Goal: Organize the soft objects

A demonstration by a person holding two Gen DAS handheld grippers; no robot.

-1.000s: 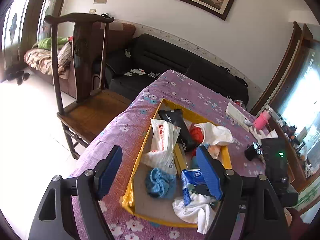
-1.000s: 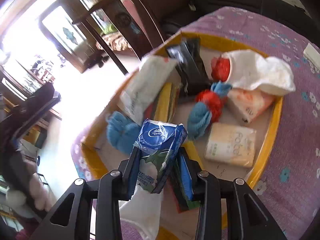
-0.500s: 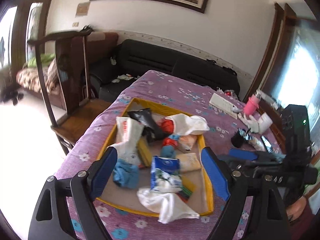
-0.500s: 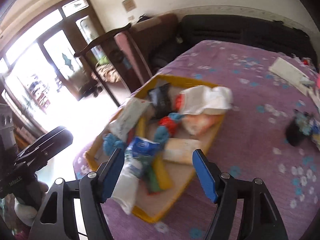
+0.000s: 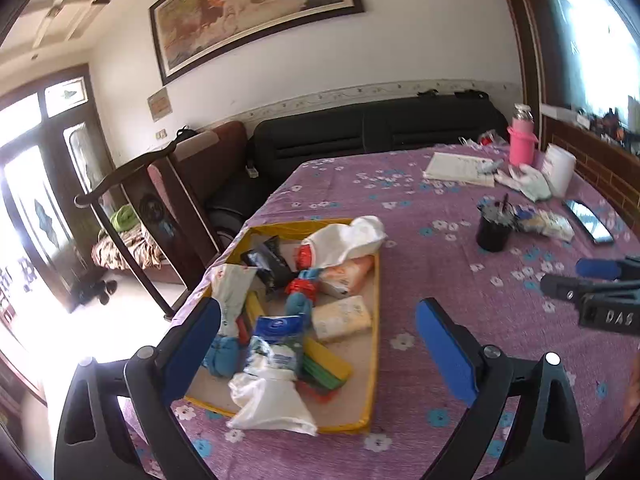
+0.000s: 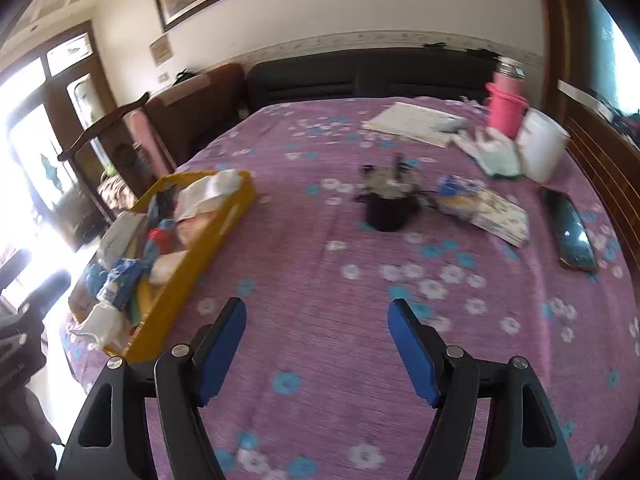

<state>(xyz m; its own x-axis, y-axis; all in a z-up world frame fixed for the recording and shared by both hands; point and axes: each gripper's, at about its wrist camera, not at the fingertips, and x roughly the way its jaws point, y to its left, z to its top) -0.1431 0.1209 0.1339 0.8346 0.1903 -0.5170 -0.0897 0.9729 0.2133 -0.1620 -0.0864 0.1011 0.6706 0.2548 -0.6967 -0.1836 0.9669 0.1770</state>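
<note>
I find both claws, left claw (image 5: 316, 348) and right claw (image 6: 316, 346), empty with jaws opening; the light, crushable blue-and-white plastic tissue pack (image 5: 276, 344) lies in the yellow tray (image 5: 374, 320) on the purple-clothed bench (image 6: 360, 280), best pinched across its middle.

In the left wrist view the tray (image 5: 376, 280) sits on the tabletop (image 5: 440, 264) at lower centre, holding packets, a pouch (image 5: 276, 344) and a bag (image 5: 268, 404) hanging over its near rim. Right of it stands a cup (image 5: 494, 228); a notebook (image 5: 456, 168) and flask (image 5: 522, 140) lie upper right. A chair (image 5: 132, 208) stands left, a sofa (image 5: 376, 128) behind.
</note>
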